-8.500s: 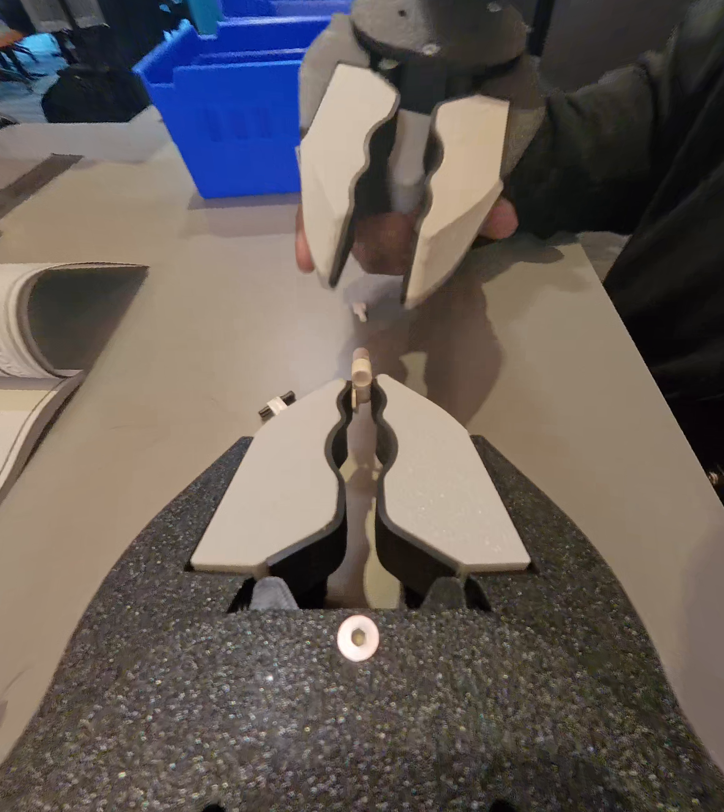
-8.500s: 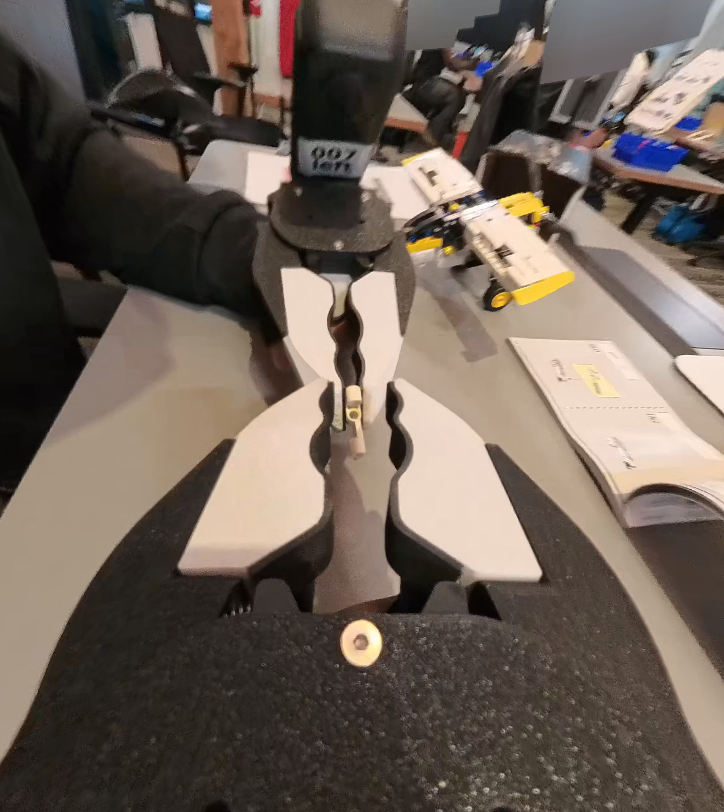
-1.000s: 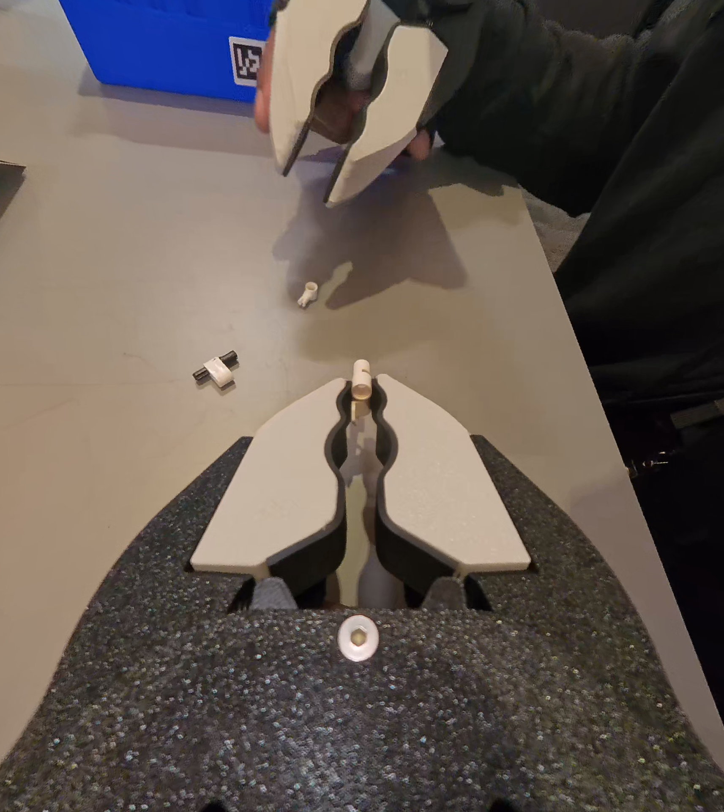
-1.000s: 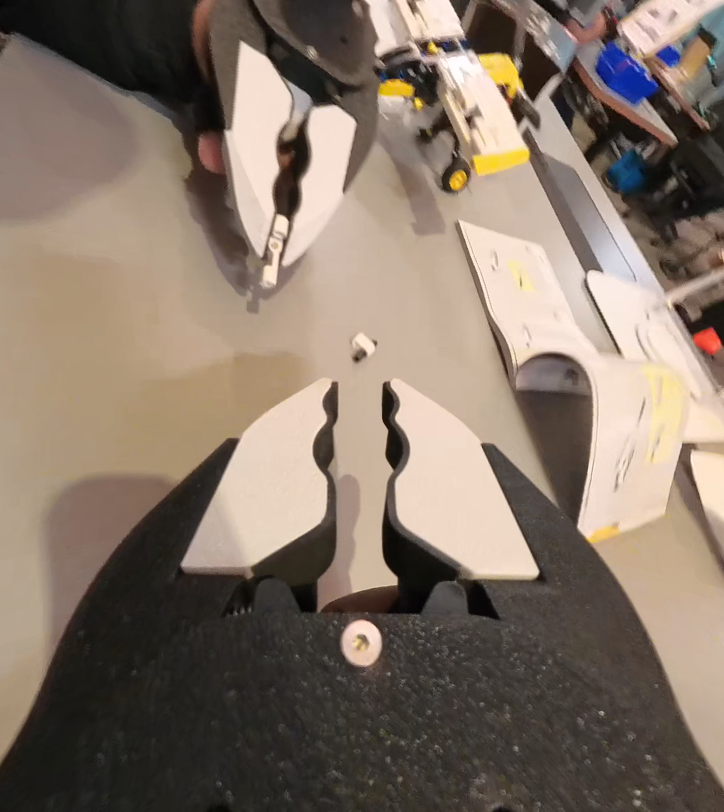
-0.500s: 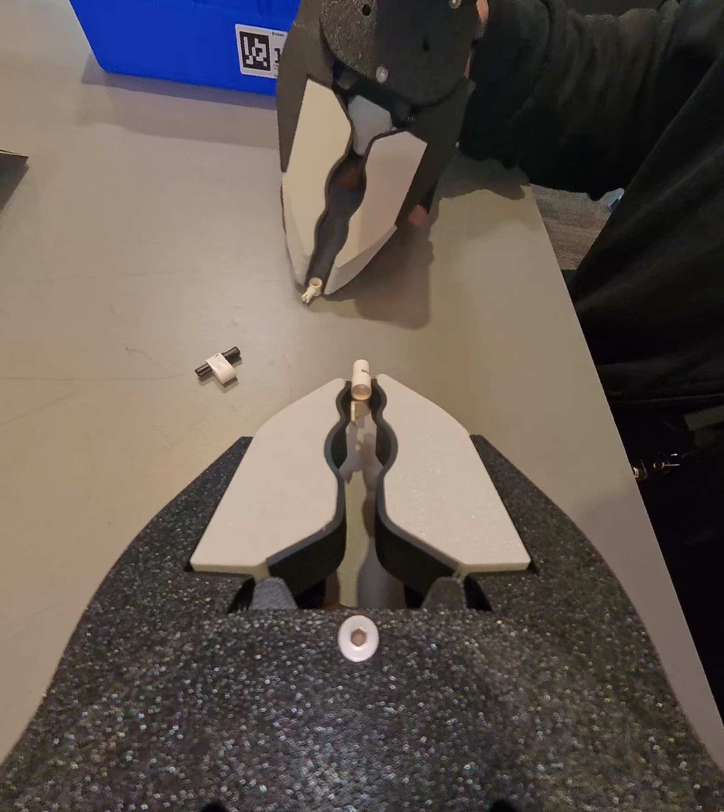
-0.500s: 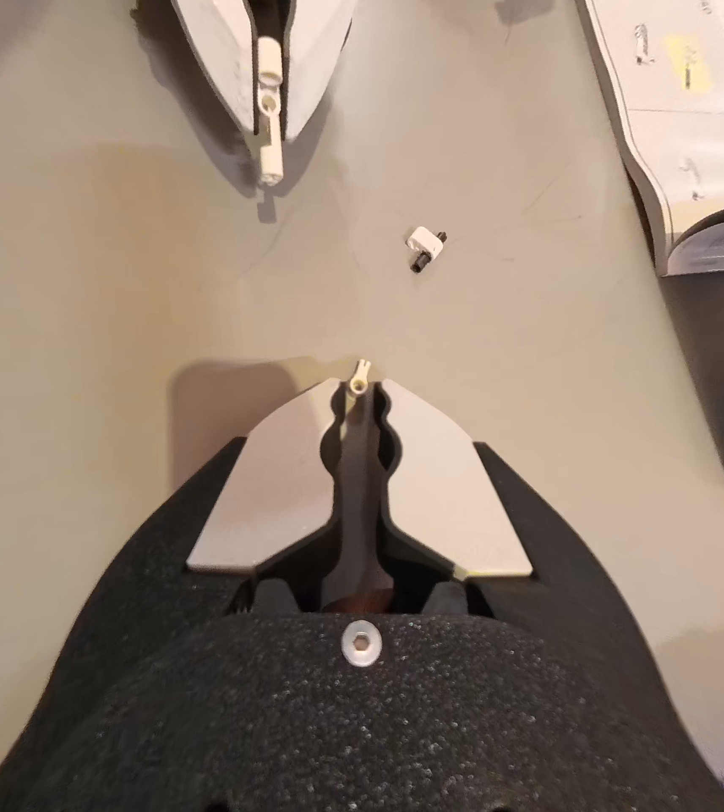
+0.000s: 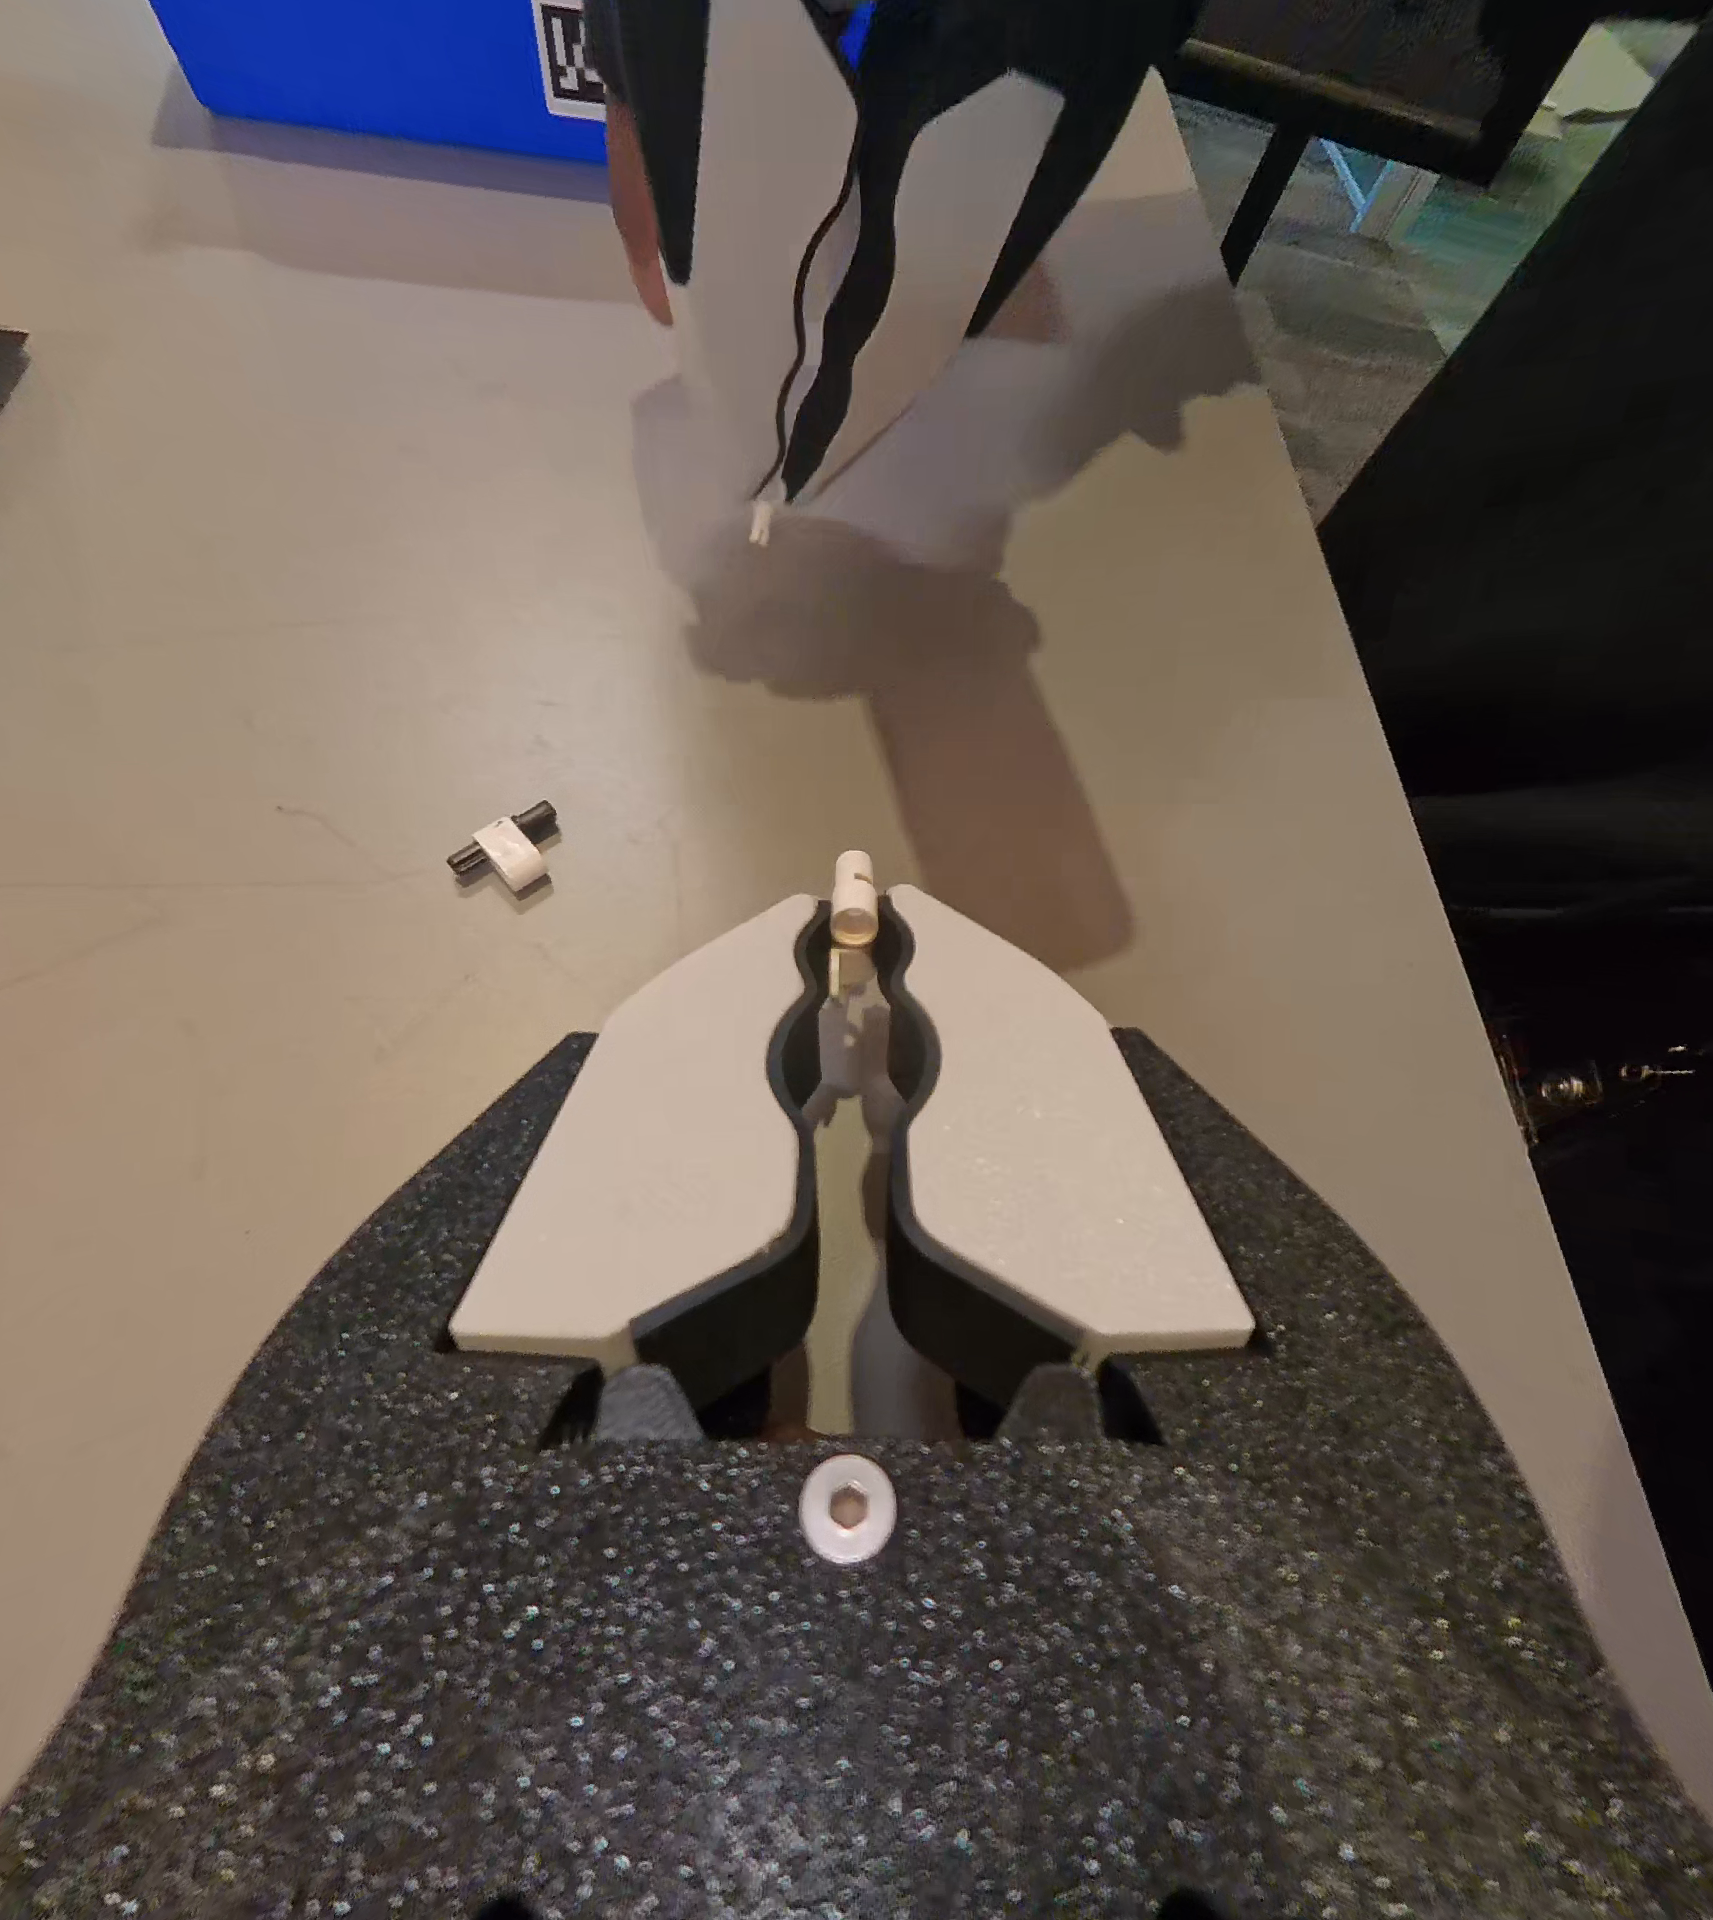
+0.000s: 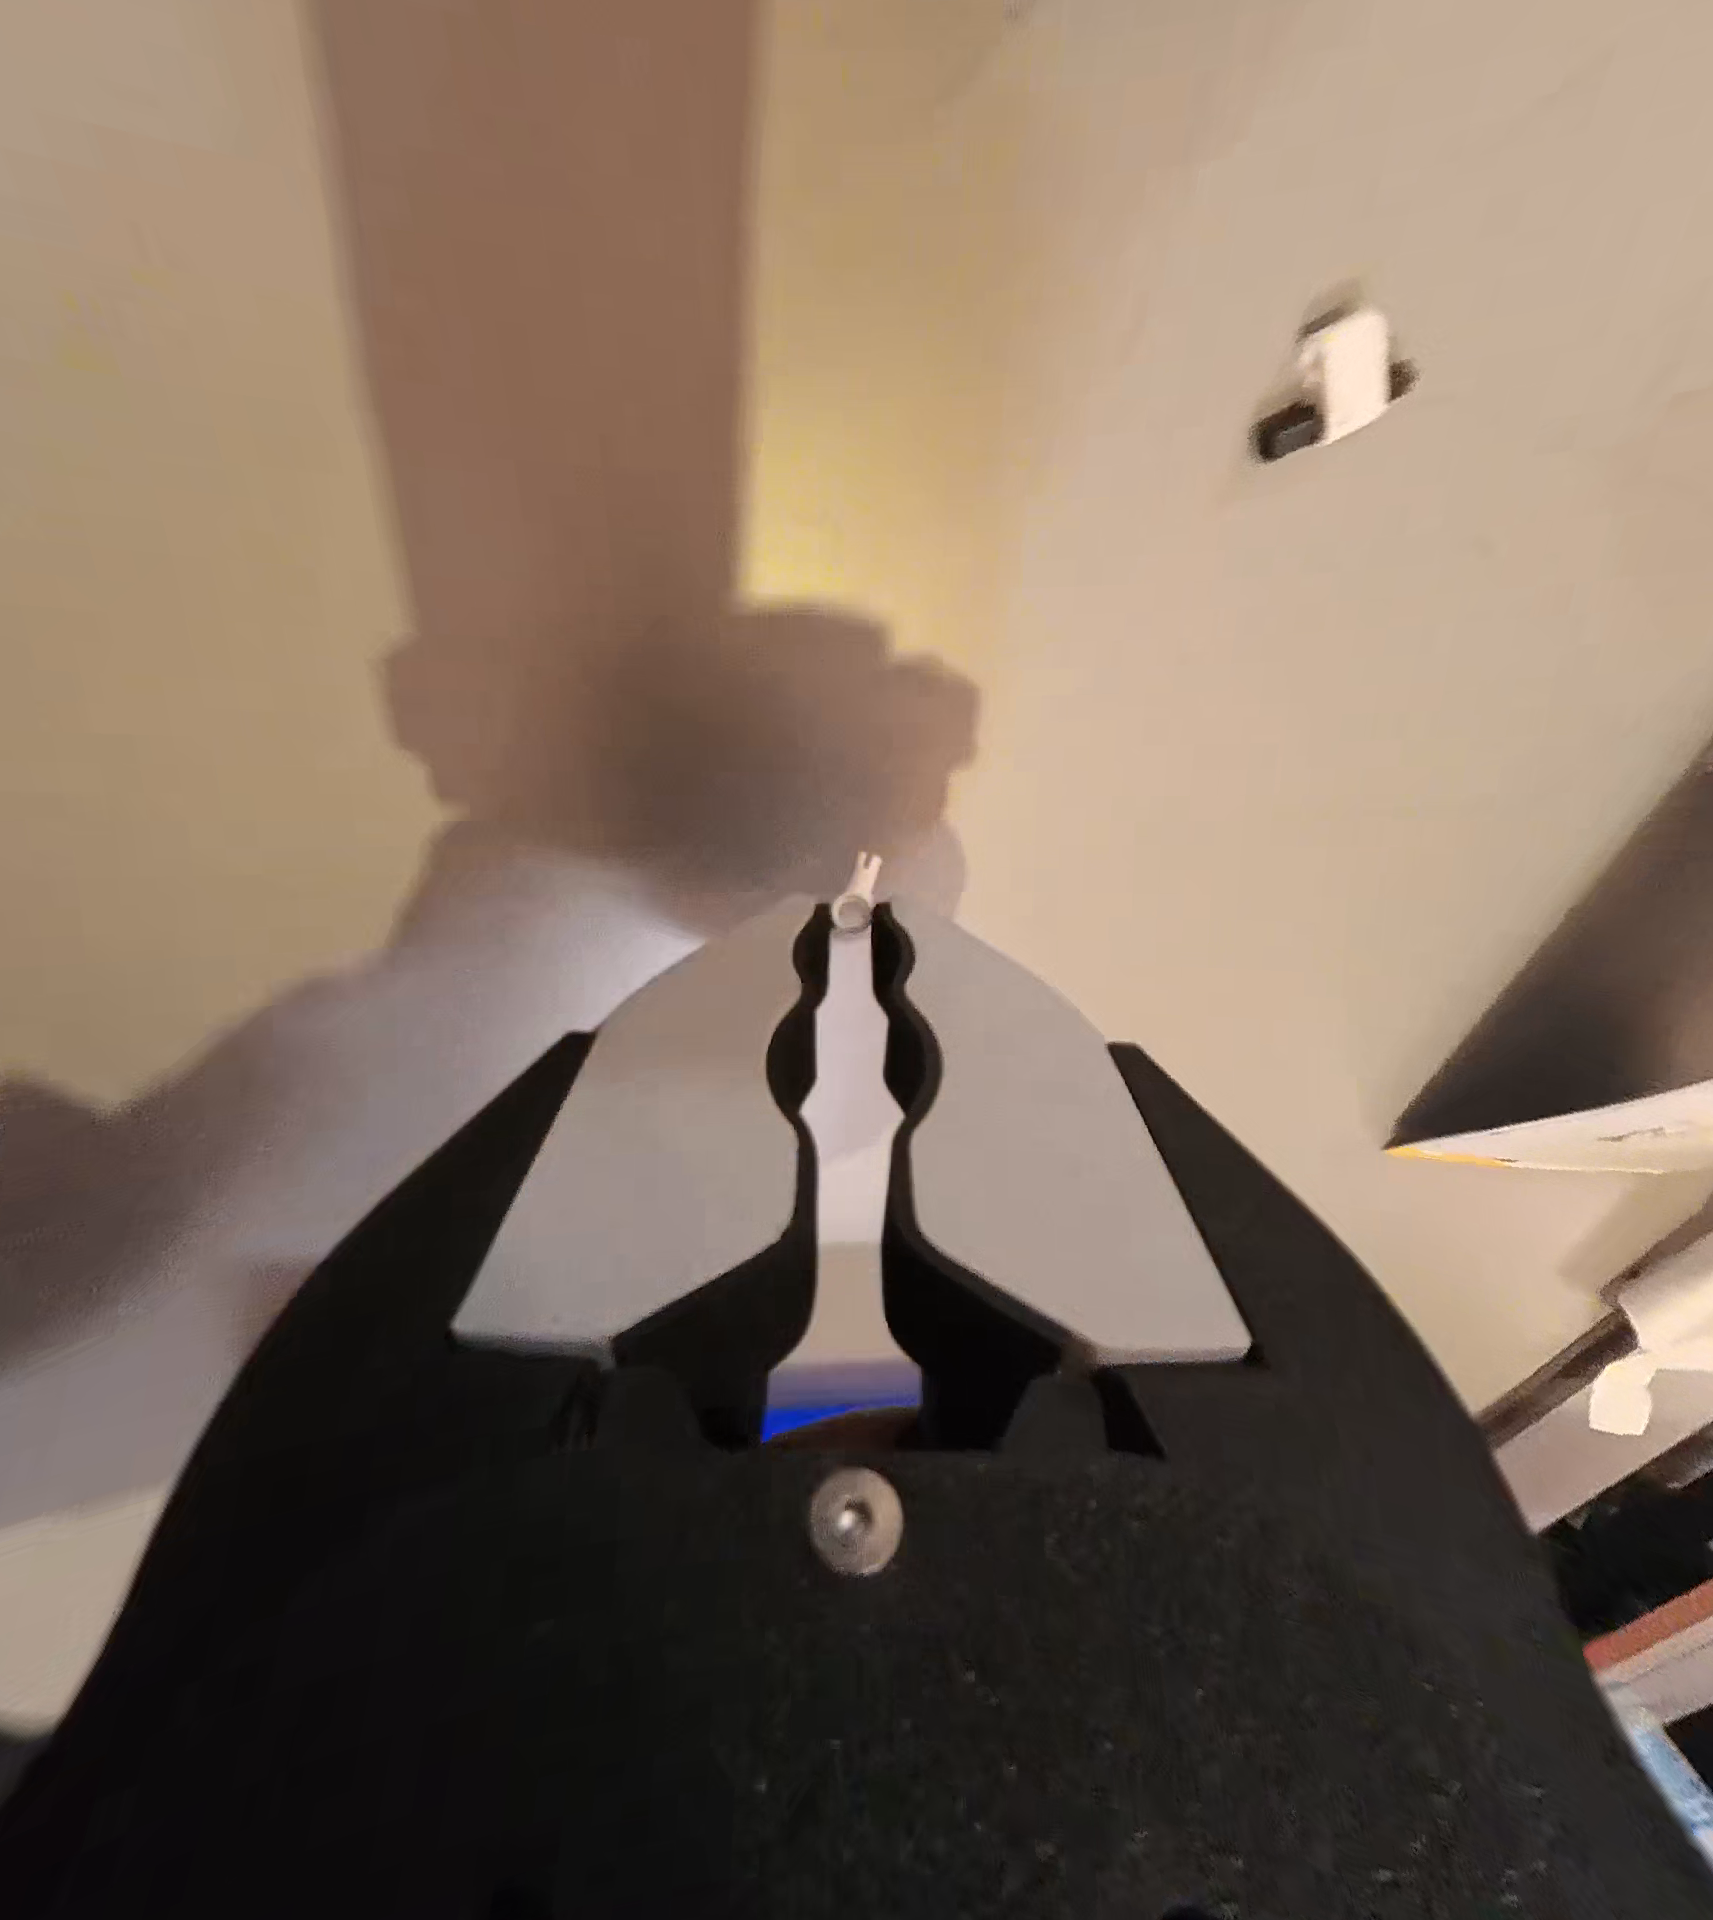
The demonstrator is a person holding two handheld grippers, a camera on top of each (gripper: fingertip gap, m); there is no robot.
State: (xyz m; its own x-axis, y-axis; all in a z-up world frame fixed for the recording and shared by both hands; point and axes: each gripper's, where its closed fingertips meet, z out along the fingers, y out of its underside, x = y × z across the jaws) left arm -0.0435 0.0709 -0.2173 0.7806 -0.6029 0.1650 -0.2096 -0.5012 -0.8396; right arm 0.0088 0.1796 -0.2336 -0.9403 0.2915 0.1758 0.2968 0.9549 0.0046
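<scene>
Picked up off the grey table (image 7: 208, 520): small white plastic peg with ring end (image 8: 850, 906), pinched by right gripper (image 8: 852, 914). Left gripper (image 7: 852, 914) squeezed tight on cream plastic tube piece (image 7: 853, 902). Nearby lay white-and-black pin piece (image 7: 504, 842).

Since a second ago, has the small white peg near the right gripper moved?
Yes. The peg has left the table, where it lay beyond the black-and-white piece; the right gripper pinches it above its own shadow.

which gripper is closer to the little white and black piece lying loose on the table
Left. The left gripper hovers just right of the white and black piece, holding a cream peg. The right gripper is farther back, pinching a small white pin.
</scene>
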